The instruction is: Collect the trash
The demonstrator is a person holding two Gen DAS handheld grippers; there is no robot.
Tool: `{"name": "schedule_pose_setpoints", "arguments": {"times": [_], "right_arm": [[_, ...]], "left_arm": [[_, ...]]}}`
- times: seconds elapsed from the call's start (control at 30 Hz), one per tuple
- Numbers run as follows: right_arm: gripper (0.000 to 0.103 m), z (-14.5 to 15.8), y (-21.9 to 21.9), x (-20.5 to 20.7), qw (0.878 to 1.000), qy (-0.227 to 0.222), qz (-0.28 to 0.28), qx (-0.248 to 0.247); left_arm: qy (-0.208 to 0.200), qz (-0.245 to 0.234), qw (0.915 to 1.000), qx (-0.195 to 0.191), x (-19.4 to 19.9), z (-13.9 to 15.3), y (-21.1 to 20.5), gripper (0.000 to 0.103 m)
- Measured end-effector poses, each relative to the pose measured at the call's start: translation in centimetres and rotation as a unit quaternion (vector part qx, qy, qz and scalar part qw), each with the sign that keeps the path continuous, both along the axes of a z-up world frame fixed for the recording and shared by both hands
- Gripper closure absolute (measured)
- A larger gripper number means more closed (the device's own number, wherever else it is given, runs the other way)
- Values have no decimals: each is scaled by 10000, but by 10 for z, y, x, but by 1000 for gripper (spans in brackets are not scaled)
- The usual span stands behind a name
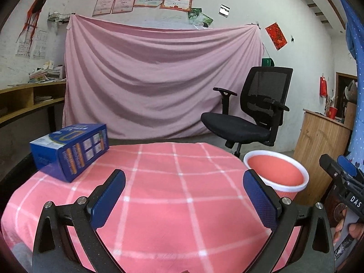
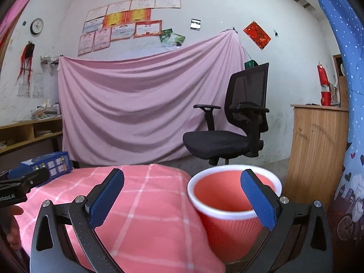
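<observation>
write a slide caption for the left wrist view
Open left gripper over pink checked tablecloth, blue cardboard box at left, empty pink plastic bin at right.

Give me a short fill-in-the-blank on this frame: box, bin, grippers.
1. The blue box lies on the ____ checked cloth.
2. The red bin has a ____ rim.
3. Both the left gripper and the right gripper are ____, with nothing between the jaws.
4. Behind the bin stands a black ____.

Missing words: pink; white; open; chair
</observation>
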State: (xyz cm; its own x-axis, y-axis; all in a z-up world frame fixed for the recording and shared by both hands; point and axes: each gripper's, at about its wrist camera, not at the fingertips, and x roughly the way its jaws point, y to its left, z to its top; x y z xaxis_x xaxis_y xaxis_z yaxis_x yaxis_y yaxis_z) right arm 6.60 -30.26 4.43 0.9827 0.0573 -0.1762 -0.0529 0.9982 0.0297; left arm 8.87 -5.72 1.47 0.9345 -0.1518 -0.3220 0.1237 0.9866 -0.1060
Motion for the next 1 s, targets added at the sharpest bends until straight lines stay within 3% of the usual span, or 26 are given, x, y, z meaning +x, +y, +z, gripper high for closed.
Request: {"name": "schedule_pose_setpoints", "arguments": {"times": [0.47,1.0], "right_arm": [[0,-11,26,-32,9993,339,47,-115],[0,-16,36,-42,9991,370,70,-206]], "left_arm": [[1,306,9994,156,-38,-15,27,2],[20,398,9990,211,-52,-25,35,2]]}}
